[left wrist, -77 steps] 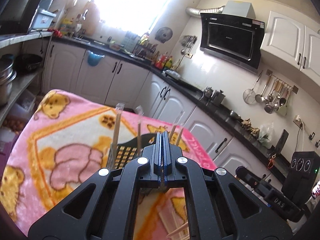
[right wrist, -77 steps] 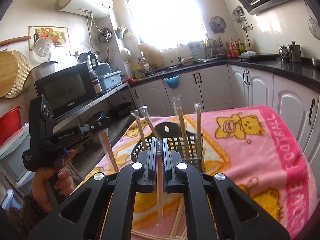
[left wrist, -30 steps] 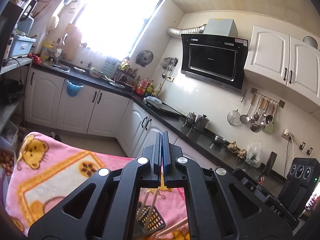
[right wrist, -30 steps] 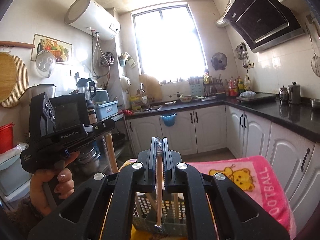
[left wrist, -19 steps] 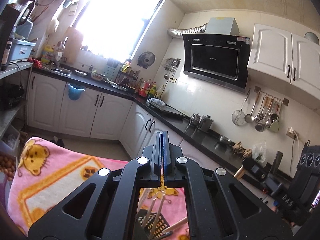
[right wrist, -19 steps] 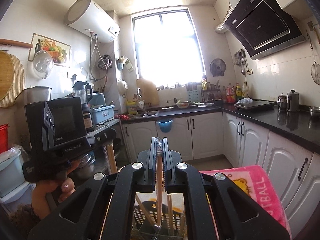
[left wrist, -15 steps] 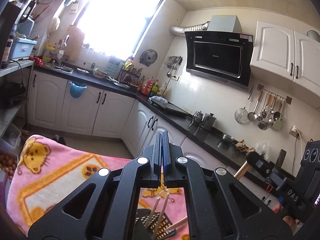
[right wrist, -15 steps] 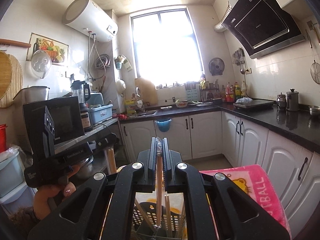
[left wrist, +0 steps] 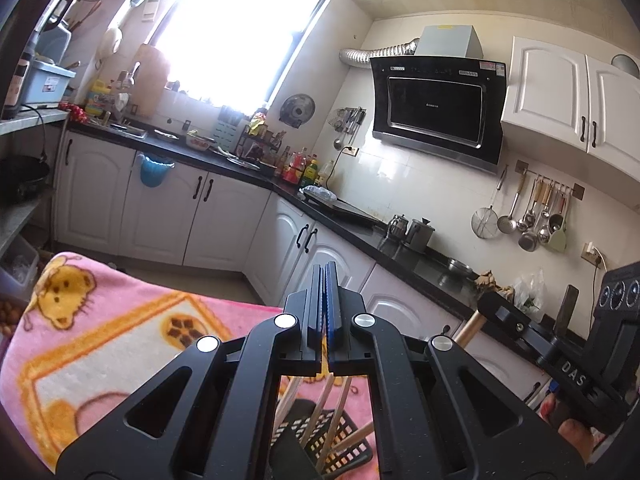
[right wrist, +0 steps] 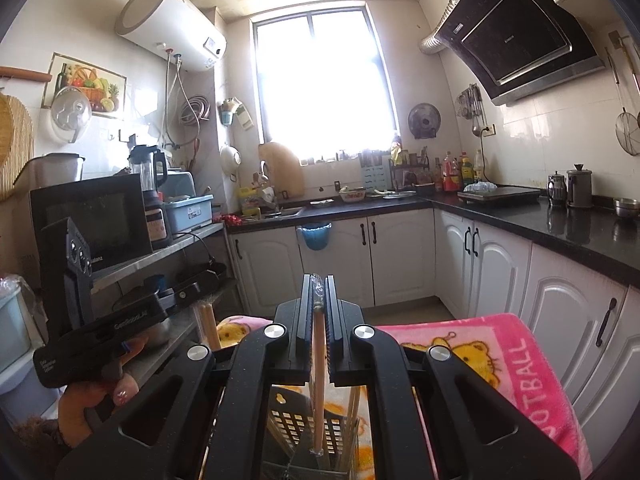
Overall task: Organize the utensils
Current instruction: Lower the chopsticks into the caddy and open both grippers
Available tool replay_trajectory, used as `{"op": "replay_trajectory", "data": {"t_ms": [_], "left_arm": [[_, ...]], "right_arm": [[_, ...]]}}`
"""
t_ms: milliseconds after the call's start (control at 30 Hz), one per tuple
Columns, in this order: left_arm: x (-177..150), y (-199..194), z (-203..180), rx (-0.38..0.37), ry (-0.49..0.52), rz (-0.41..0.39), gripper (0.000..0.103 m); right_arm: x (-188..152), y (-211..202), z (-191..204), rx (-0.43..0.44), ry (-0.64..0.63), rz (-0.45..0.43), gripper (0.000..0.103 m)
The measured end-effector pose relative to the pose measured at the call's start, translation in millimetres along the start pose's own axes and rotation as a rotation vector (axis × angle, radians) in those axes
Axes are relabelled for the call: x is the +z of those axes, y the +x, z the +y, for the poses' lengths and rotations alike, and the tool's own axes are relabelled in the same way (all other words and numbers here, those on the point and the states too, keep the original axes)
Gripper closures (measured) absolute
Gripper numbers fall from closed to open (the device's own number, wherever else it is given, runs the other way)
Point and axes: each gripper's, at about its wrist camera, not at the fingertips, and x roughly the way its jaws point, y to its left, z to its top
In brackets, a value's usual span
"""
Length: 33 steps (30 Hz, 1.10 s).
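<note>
Both tongs lowered; right tongs pinch chopstick, left tongs closed, seemingly empty; blanket "FOOTBALL".

two black hand-held grippers: left gripper, right gripper. below them, one black perforated plastic utensil basket and one pink cartoon-bear blanket. one plastic-wrapped wooden chopstick pair sits between the right gripper's fingers.
</note>
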Motion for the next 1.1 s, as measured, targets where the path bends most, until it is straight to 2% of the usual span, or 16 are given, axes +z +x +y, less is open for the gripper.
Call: {"op": "replay_trajectory", "data": {"t_ms": [300,1000,1100], "left_arm": [[-35.3,3.6,7.2,0.024,-0.015,0.063,0.103],[-58.9,-8.8,16.7,0.05,-0.016,0.098,0.103],[-61.1,-9.9,19.0,0.051,-0.022,0.103,0.103]], "right_arm": [[-23.9,11.6,-3.4,-0.011,0.024,0.028,0.097],[-54.4,11.3,-6.5,-0.037,0.072,0.11,0.097],[-57.3,7.9,-10.7,-0.043,0.085,0.119,0.09]]}}
